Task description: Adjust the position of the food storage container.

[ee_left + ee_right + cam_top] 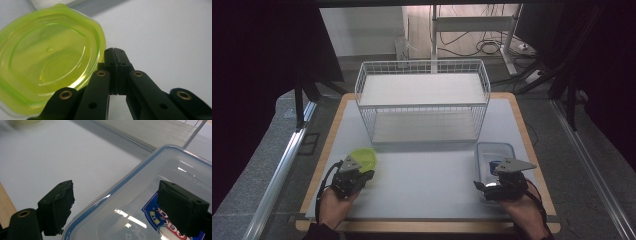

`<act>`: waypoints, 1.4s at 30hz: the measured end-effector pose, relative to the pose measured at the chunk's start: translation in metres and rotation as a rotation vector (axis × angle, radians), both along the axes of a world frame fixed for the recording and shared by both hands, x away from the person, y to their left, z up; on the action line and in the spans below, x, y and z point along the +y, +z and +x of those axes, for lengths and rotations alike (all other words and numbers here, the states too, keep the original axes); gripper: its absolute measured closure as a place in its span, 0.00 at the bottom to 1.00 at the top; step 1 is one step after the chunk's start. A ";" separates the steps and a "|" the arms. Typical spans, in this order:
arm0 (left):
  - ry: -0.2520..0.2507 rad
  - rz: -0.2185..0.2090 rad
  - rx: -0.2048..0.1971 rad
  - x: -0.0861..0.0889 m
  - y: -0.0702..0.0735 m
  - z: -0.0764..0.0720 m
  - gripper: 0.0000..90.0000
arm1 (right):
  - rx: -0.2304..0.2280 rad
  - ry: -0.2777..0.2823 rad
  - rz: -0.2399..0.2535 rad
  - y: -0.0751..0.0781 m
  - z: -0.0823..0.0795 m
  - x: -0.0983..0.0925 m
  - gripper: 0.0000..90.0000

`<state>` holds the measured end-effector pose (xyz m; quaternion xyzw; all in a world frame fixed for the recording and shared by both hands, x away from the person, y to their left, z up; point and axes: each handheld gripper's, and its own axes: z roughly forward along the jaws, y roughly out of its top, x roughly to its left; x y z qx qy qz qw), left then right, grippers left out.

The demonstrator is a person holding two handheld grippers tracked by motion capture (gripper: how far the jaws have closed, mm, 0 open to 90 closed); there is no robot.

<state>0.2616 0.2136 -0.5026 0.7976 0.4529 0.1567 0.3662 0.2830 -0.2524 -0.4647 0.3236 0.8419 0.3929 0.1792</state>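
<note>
Resting low on the worktop (422, 170), left gripper (115, 53) jaws together beside the green bowl (47, 57); right gripper (117, 205) jaws apart, straddling the clear box (155, 195) corner.

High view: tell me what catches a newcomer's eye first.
A white wire basket stands at the table's far middle. Near left, a bright green bowl sits just ahead of the shut left tongs. Near right, the open right tongs straddle the near wall of a clear blue-rimmed container.

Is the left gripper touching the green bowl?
Cannot tell. In the left gripper view the left gripper, jaws shut, sits at the green bowl's rim, overlapping it; neither contact nor gap shows plainly.
</note>
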 end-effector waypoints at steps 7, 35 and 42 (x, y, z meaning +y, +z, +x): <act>-0.037 -0.010 -0.040 -0.013 0.001 -0.007 0.90 | -0.002 -0.002 0.009 0.001 0.000 -0.002 0.20; -0.220 -0.010 -0.099 -0.046 -0.009 -0.025 0.24 | 0.003 -0.190 -0.001 0.017 0.004 -0.082 1.00; -0.218 -0.006 -0.092 -0.046 -0.010 -0.025 0.24 | 0.035 -0.268 -0.002 0.007 -0.001 -0.105 1.00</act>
